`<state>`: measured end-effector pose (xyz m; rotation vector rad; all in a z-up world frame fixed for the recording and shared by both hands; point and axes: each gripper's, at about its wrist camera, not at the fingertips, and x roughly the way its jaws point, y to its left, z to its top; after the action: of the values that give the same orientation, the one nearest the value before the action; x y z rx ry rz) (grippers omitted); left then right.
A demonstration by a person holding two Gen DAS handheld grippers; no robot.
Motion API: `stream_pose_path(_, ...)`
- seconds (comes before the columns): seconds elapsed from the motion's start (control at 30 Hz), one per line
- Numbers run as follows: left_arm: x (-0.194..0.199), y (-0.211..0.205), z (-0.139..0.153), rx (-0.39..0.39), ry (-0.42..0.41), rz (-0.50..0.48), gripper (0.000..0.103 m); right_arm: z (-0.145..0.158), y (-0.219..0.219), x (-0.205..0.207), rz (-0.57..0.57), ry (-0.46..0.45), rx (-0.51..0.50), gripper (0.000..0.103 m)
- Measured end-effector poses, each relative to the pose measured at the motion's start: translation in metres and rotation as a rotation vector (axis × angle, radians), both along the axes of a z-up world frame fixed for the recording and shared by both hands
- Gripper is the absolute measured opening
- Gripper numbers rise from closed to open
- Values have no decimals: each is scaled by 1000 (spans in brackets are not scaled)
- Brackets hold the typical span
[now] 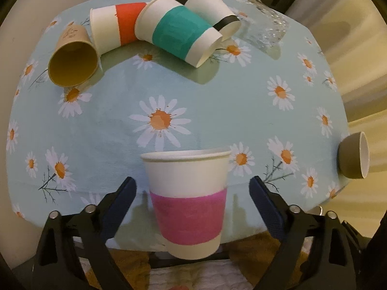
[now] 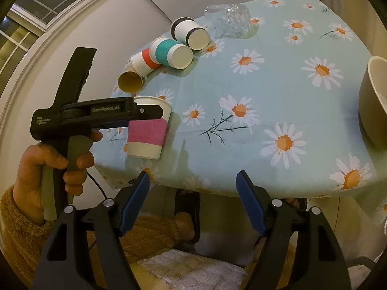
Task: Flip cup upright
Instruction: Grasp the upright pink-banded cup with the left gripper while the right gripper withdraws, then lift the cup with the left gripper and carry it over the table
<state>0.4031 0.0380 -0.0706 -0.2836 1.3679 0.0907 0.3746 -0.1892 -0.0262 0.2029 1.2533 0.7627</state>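
A white paper cup with a pink band (image 1: pixel 187 200) stands upright at the table's near edge; it also shows in the right wrist view (image 2: pixel 148 130). My left gripper (image 1: pixel 192 193) is open, its fingers (image 1: pixel 121 203) apart on either side of the cup without touching it. My right gripper (image 2: pixel 192 195) is open and empty at the table's front edge, right of the cup. At the far side lie several cups on their sides: a brown one (image 1: pixel 72 60), a red-banded one (image 1: pixel 116 27), a teal-banded one (image 1: pixel 179 32) and a black-banded one (image 1: pixel 208 7).
A clear glass (image 1: pixel 266 24) lies on its side at the far right. An olive bowl (image 1: pixel 354 158) lies tipped at the right edge, large in the right wrist view (image 2: pixel 372 101). The daisy tablecloth (image 1: pixel 217 111) covers the table.
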Motion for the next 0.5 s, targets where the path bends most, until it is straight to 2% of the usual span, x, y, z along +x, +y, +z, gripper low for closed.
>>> stream_pose_path(0.07,2,1,-2,4,2,10,83,-1,0,-1,6,2,1,74)
stream_pose_path(0.13,4,1,-5,8,10,11,73,-2,1,-2,7,1,-1,74)
stream_pose_path(0.23,5,-2,-9,16,18,8,66,-3,0,-1,8,5,-3,74)
stream_pose_path(0.5,1,0,-5,18,-19,21,65,-4,-2,0,-3,10,7,74)
